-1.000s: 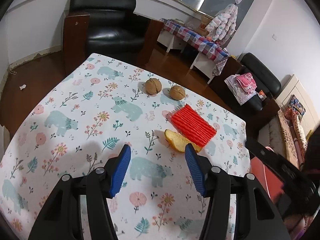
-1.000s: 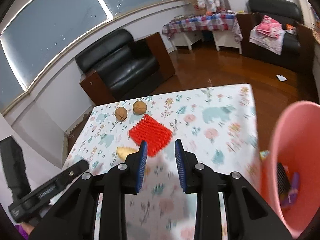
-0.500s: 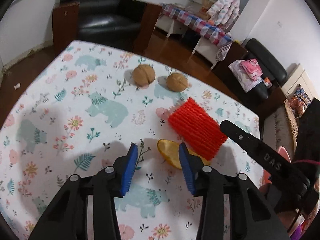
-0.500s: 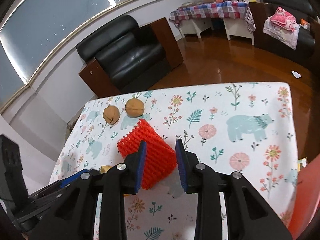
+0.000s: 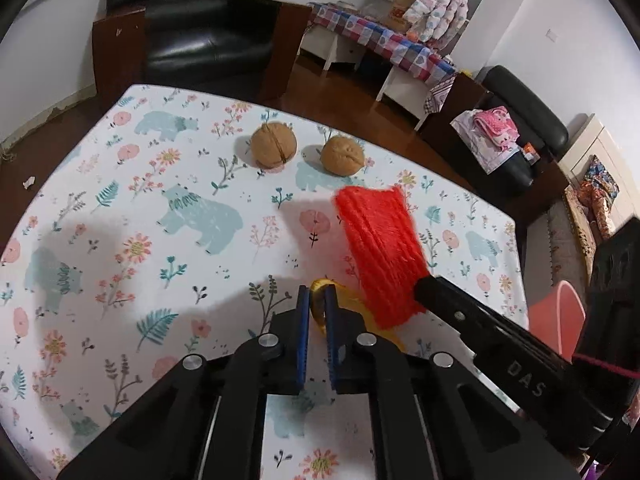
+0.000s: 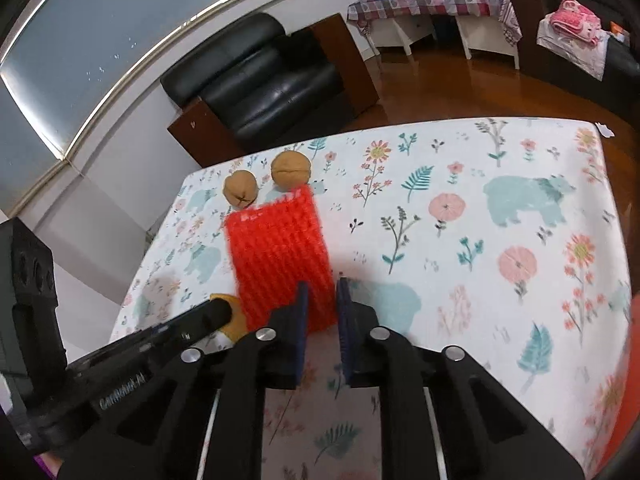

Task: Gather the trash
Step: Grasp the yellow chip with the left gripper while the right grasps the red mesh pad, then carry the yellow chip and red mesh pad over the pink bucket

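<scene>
Right now we are gripping two pieces of trash at once. Our left gripper (image 5: 316, 308) is pinching the yellow fruit peel (image 5: 320, 312), its jaws having just been closing onto the peel's raised edge, near the bench's near right corner as the left wrist view shows it. Our right gripper (image 6: 322, 300) is holding the red foam fruit net (image 6: 278, 256); its jaws have just been closing too, with the net's near edge caught between them, and the net seems partly lifted off the floral tablecloth (image 6: 500, 208).

Judging by this, we are roughly midway: both pieces are in hand but neither is in the pink bin (image 5: 554, 320), which is sitting just past the bench's right edge. Two walnuts (image 5: 274, 145) are waiting untouched near the far edge, just beyond the net, and whether they count as trash we cannot tell.

For writing, we are reading "DAS" on the right gripper's black finger in the left wrist view; the lettering on the left gripper's finger in the right wrist view is too blurred to make out.
</scene>
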Tool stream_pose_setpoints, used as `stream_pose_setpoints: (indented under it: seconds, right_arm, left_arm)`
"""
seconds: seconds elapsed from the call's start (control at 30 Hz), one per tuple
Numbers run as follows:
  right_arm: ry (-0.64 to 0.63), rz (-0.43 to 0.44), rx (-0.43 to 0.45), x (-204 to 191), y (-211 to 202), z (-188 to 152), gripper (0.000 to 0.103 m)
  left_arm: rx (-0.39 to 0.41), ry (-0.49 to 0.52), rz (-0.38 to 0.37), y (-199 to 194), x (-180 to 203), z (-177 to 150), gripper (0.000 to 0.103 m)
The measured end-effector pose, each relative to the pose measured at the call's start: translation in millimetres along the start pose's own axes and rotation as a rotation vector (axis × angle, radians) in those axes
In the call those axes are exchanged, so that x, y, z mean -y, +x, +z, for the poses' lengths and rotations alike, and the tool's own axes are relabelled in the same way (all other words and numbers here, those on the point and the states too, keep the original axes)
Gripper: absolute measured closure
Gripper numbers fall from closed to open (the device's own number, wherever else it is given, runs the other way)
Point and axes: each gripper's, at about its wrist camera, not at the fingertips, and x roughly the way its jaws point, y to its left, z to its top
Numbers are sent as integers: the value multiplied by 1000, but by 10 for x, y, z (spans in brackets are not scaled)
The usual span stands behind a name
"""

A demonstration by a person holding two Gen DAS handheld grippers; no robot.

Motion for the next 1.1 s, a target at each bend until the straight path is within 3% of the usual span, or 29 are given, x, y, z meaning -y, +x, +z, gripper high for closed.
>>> stream_pose_setpoints:
  seconds: [0.3,0.63,1.1]
  right_arm:
    - [20,-70,115,0,-792,-312,91]
    - [67,-98,187,150,-1355,-615,91]
    - [140,-236,367,591,-2169,-748,91]
  left_arm:
    - [20,32,-45,-387,69,-148,97]
    - [78,89,-66,-818,380,-251,97]
    - [95,201,-144,-1017,1139,-254,97]
